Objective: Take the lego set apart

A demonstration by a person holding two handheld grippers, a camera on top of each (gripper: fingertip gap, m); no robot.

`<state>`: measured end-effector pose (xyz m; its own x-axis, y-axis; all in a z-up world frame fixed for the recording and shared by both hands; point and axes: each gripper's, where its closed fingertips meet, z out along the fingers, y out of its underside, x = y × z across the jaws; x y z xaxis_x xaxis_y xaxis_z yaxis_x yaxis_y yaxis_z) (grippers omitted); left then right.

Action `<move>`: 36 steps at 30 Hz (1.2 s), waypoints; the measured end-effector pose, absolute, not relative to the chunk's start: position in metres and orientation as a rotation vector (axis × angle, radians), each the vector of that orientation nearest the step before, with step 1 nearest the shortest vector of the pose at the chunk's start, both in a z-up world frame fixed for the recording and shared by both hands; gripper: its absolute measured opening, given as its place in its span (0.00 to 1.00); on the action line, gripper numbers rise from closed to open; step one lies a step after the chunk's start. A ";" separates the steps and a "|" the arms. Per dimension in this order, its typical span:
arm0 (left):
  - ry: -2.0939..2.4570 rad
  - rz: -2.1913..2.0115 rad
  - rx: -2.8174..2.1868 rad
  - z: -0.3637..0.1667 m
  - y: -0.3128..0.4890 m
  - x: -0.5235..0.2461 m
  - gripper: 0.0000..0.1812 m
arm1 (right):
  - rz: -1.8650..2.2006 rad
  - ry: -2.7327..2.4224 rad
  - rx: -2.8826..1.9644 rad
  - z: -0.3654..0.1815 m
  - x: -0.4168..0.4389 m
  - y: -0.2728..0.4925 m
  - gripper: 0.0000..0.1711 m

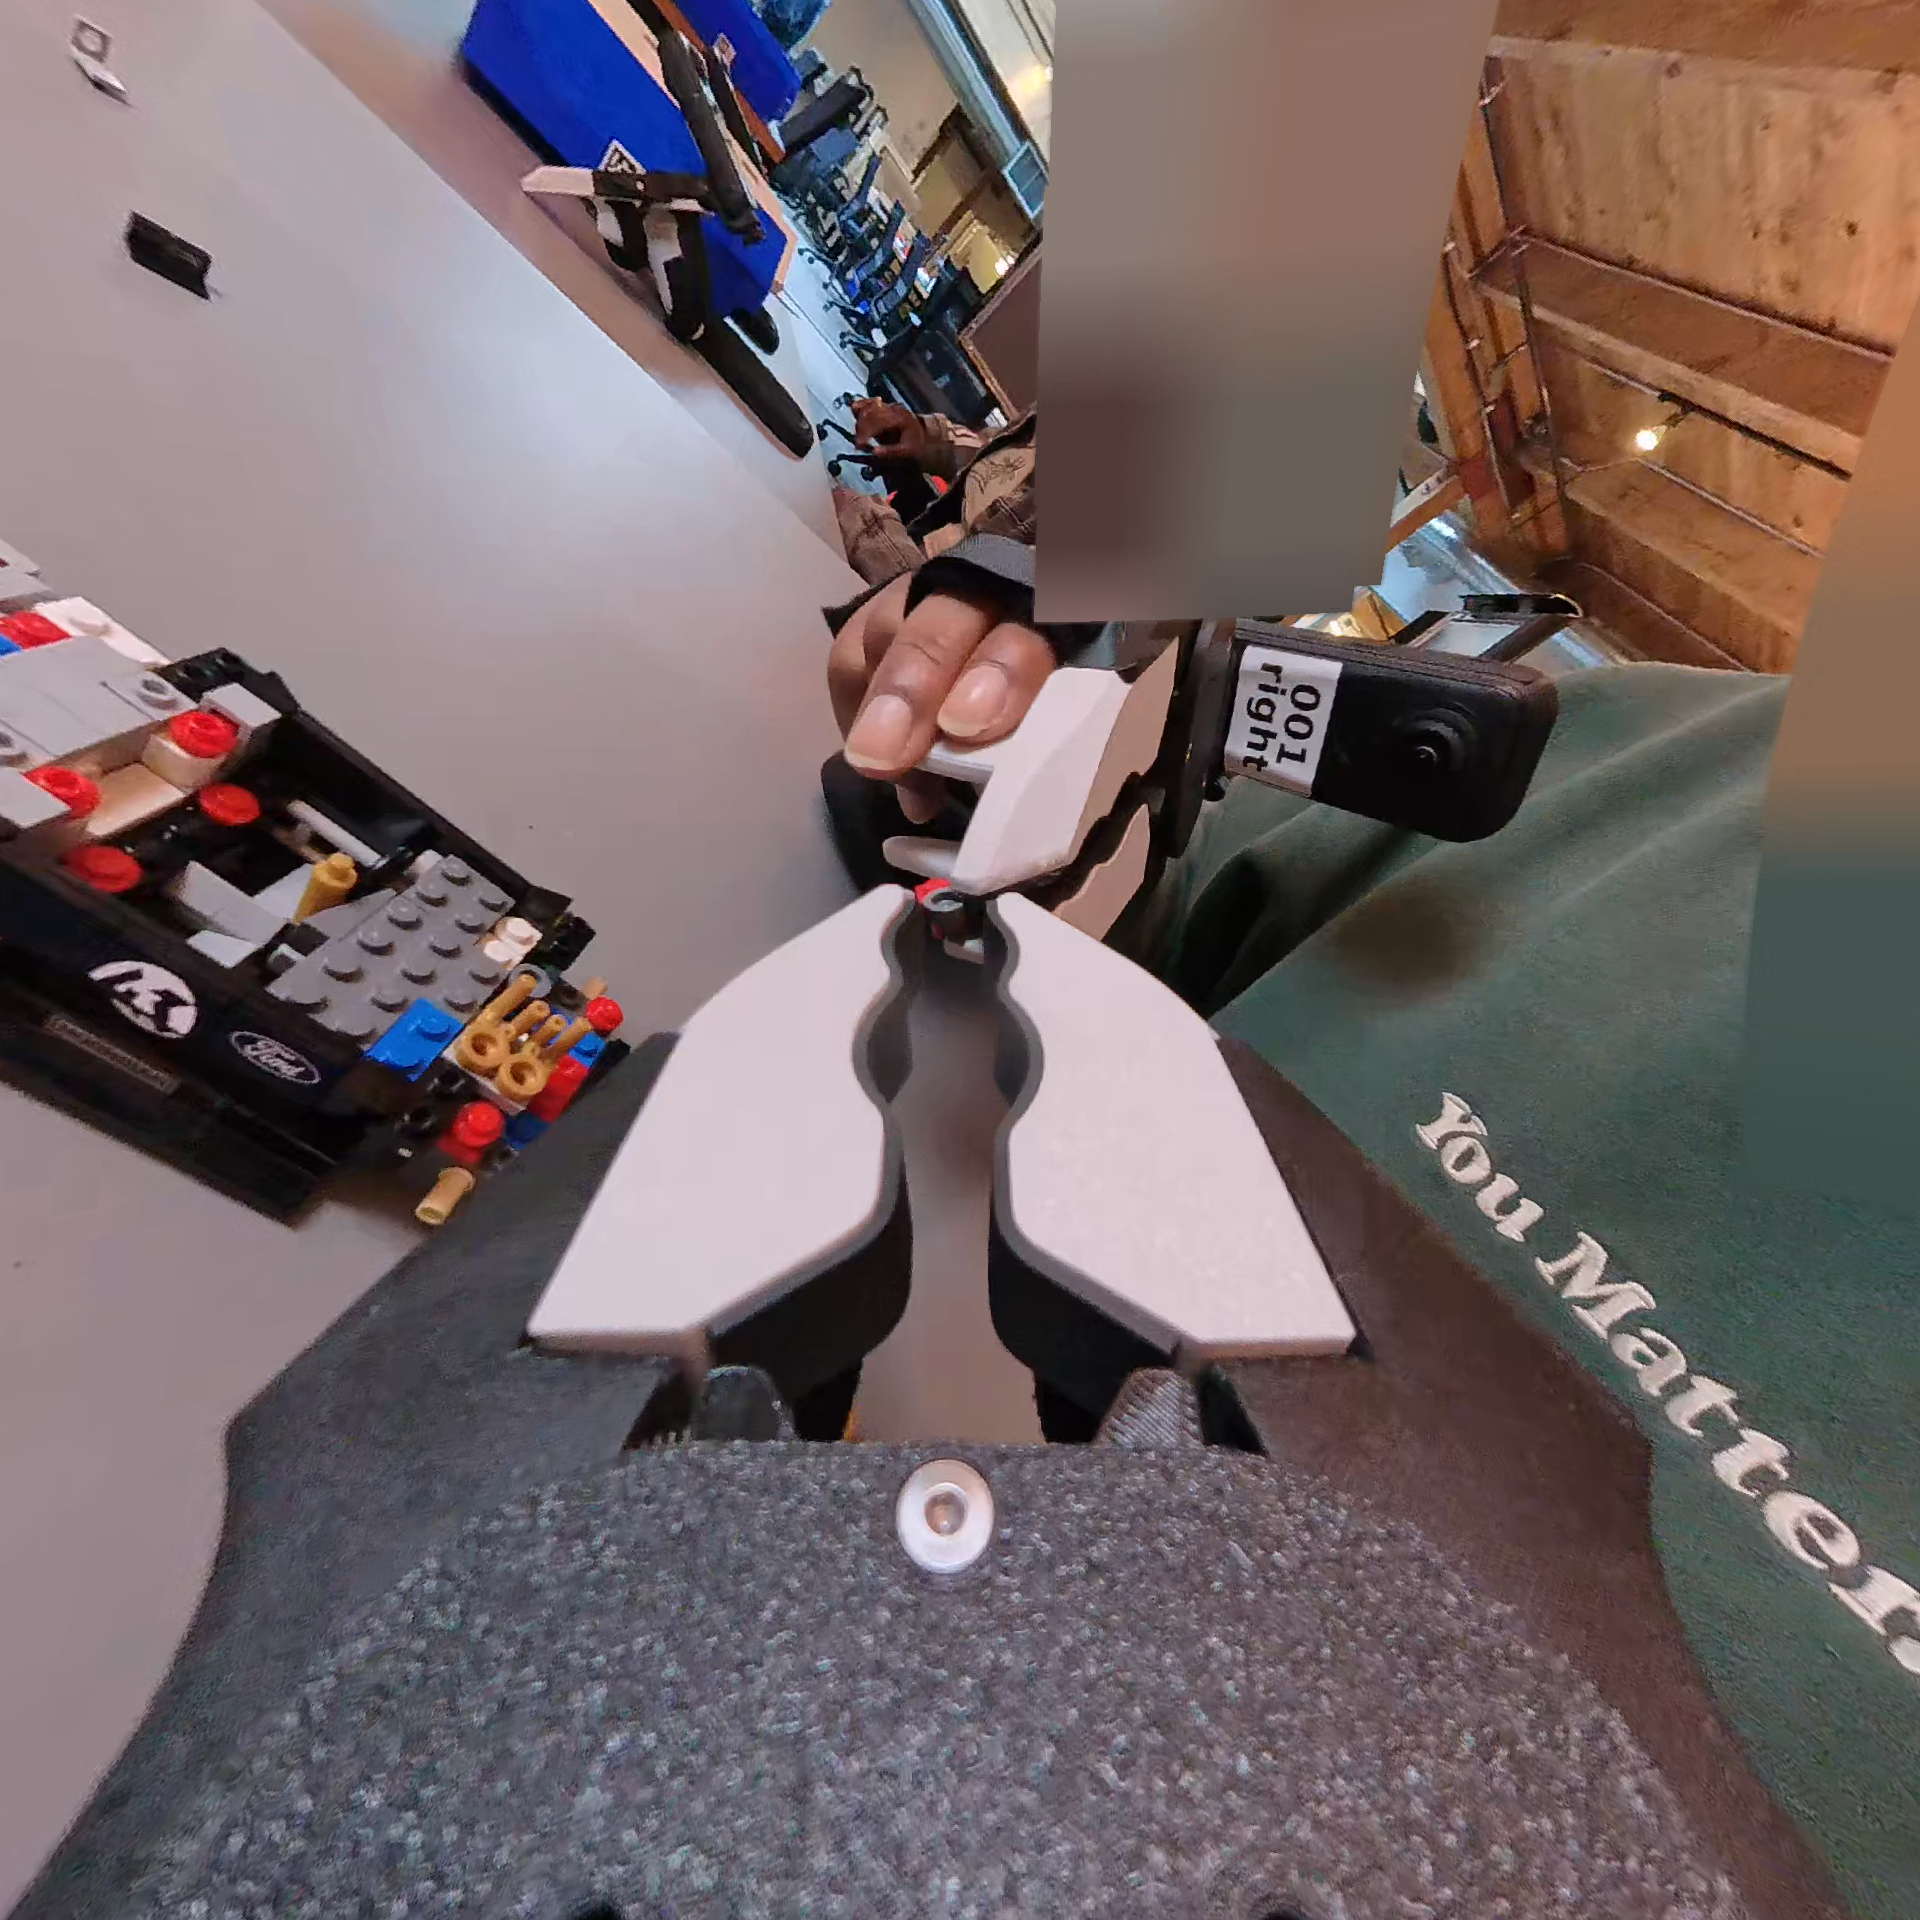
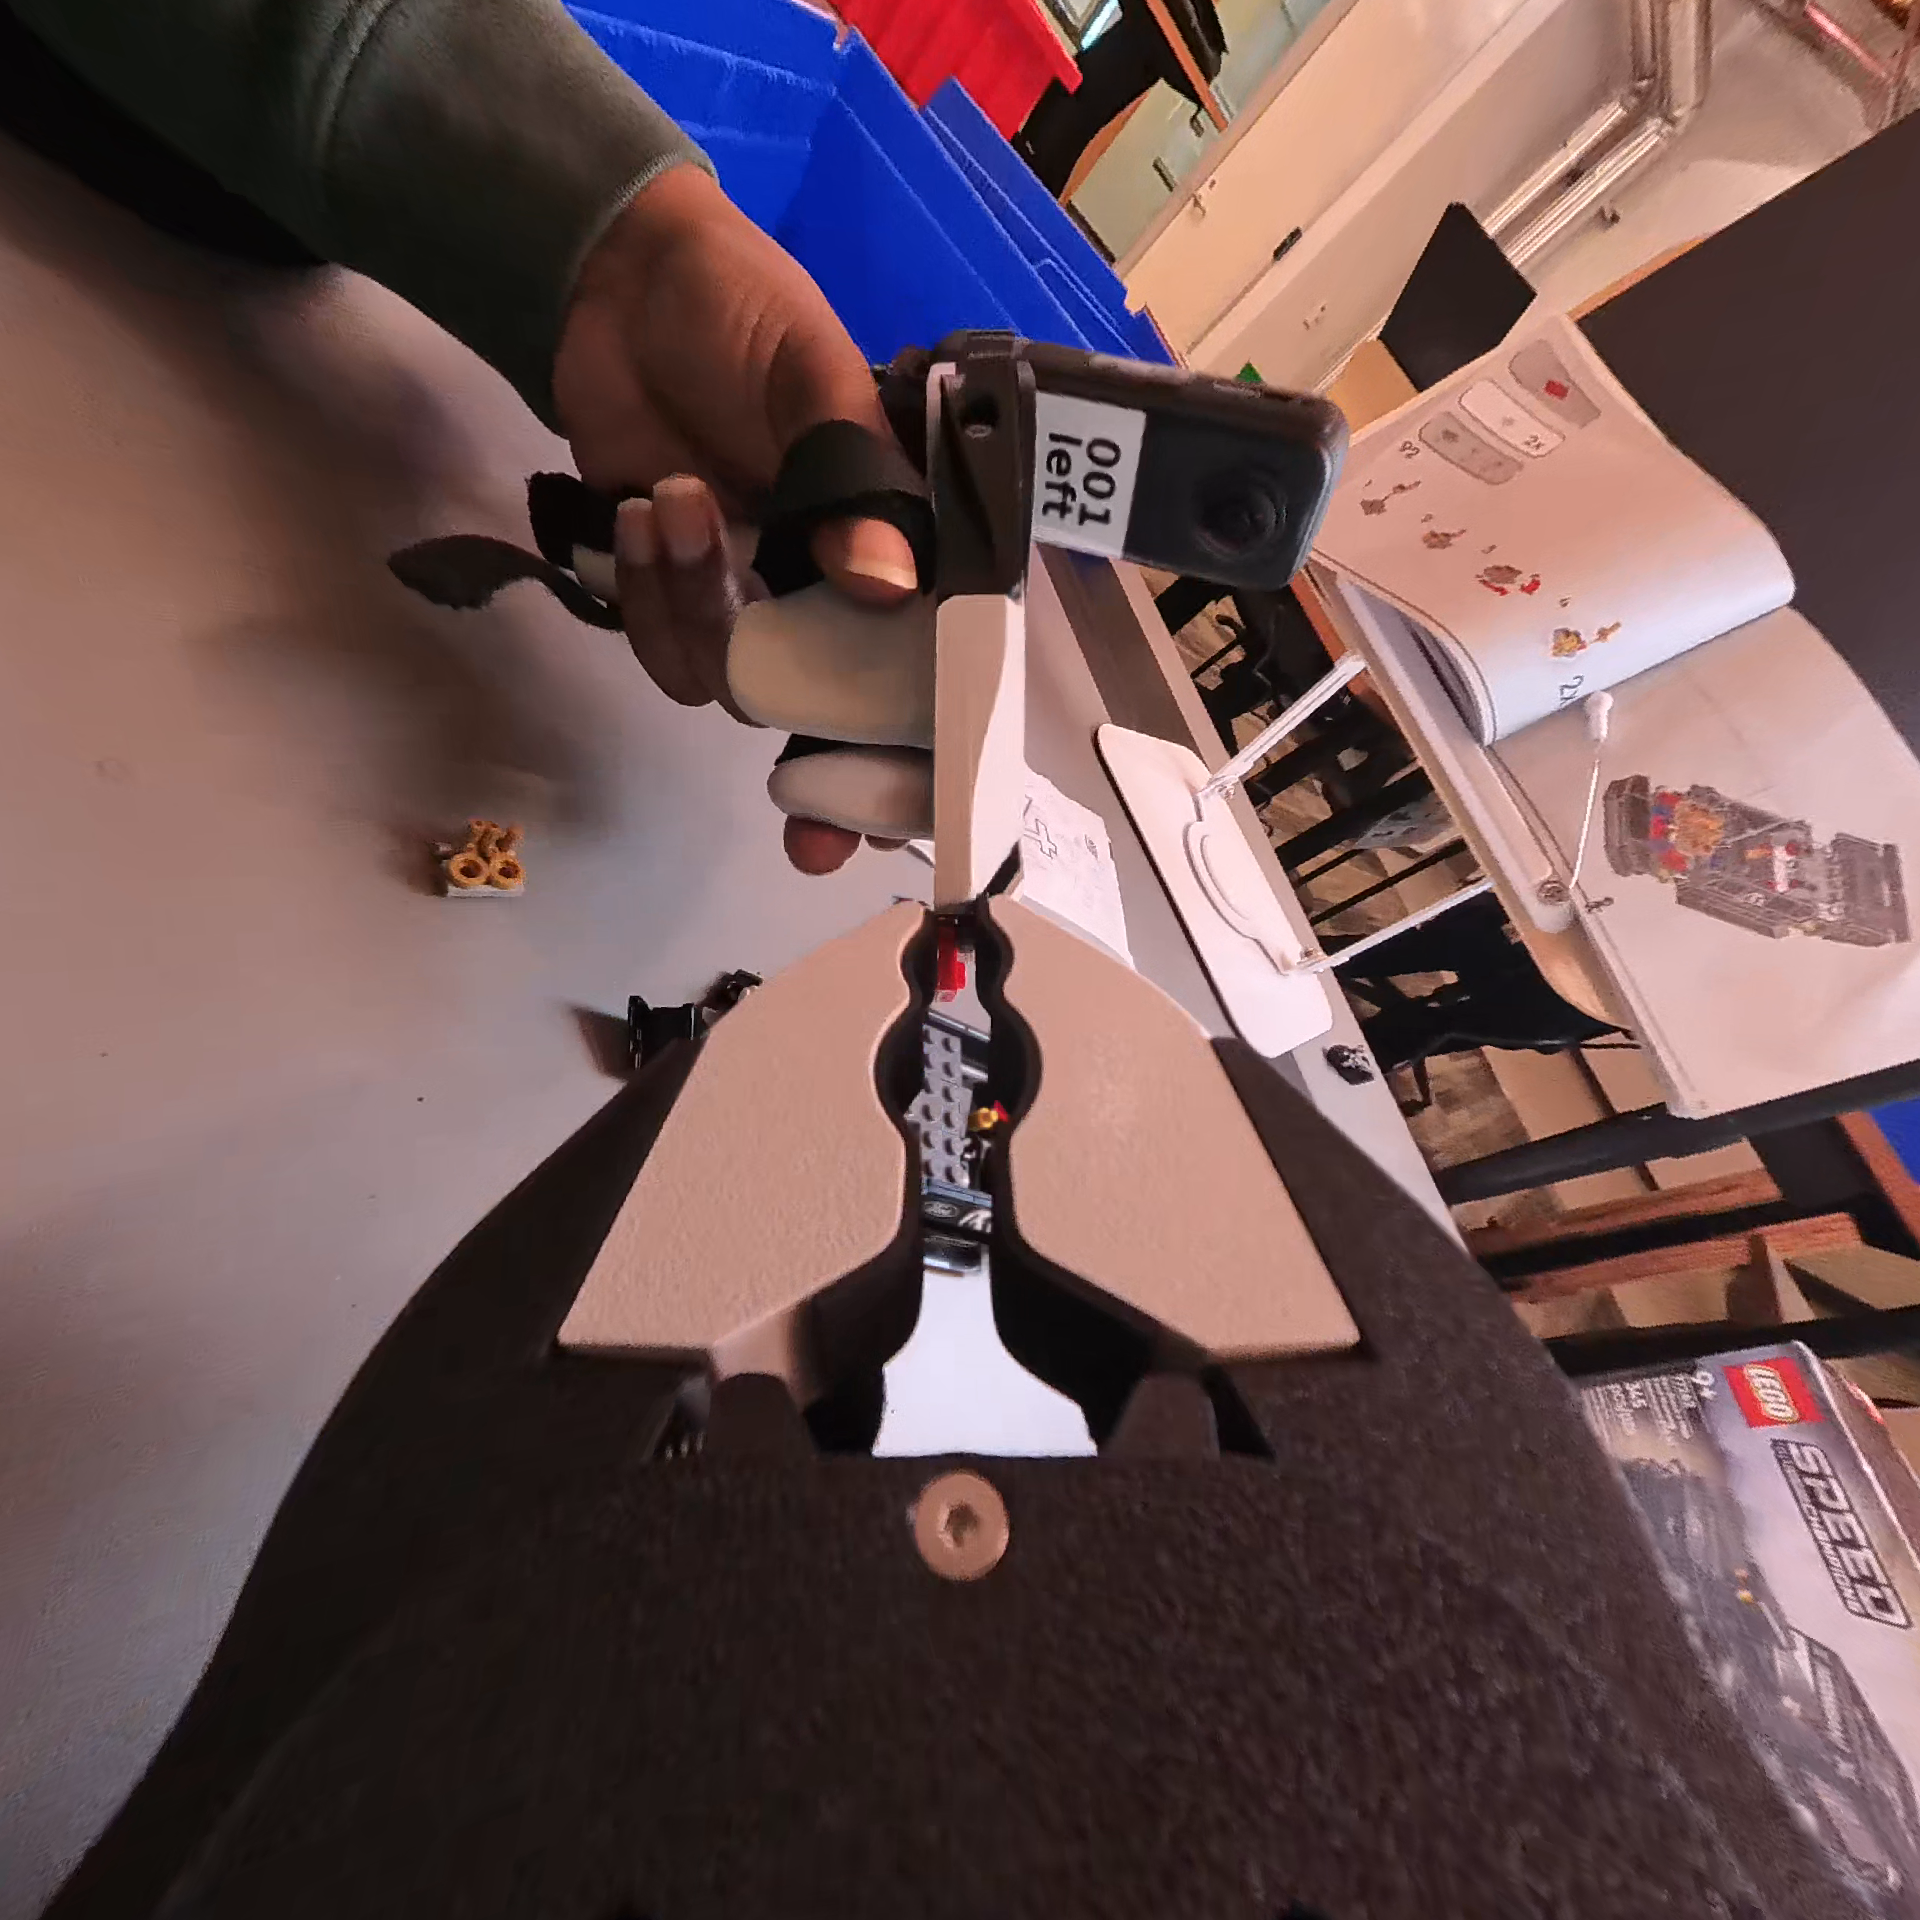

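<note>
Both hand-held grippers meet tip to tip in the air above the grey worktop (image 1: 436,436), pinching one small red-and-black lego piece (image 1: 940,906) between them. Left hand-held gripper (image 1: 943,920): jaws narrow, closed on the piece at the very tips. Right hand-held gripper (image 2: 954,940): jaws also narrow, red part of the same piece clamped at its tips. Can't tell exact shape of the piece, too small.

Partly stripped black lego car (image 1: 260,935) lies on the worktop, well apart from the grippers, w/ grey plates, red studs and gold bits showing on top. Loose tan pin (image 1: 445,1195) just beside it. Right wrist view: separate small gold sub-assembly (image 2: 480,858) sits alone on the worktop, plus a small black part (image 2: 665,1023) nearer the gripper. Open instruction booklet (image 2: 1558,540) on a stand and the lego box (image 2: 1766,1558) are off past the worktop edge.
</note>
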<state>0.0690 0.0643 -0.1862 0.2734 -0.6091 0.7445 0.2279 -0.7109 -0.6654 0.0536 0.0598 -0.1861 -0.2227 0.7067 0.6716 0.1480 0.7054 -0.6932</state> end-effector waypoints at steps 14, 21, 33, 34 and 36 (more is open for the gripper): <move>0.993 -0.777 -1.875 -0.234 0.085 0.061 0.04 | 0.970 -1.863 -1.215 -0.220 0.070 0.082 0.08; 1.252 -0.640 -1.918 -0.255 0.090 0.064 0.04 | 0.848 -1.964 -1.287 -0.250 0.067 0.084 0.11; 1.373 -0.476 -1.990 -0.265 0.096 0.059 0.04 | 0.718 -2.014 -1.285 -0.268 0.062 0.085 0.12; 1.377 -0.457 -1.992 -0.265 0.097 0.059 0.04 | 0.694 -2.016 -1.282 -0.269 0.062 0.086 0.13; 1.388 -0.422 -2.000 -0.266 0.098 0.059 0.04 | 0.671 -2.010 -1.267 -0.268 0.061 0.086 0.13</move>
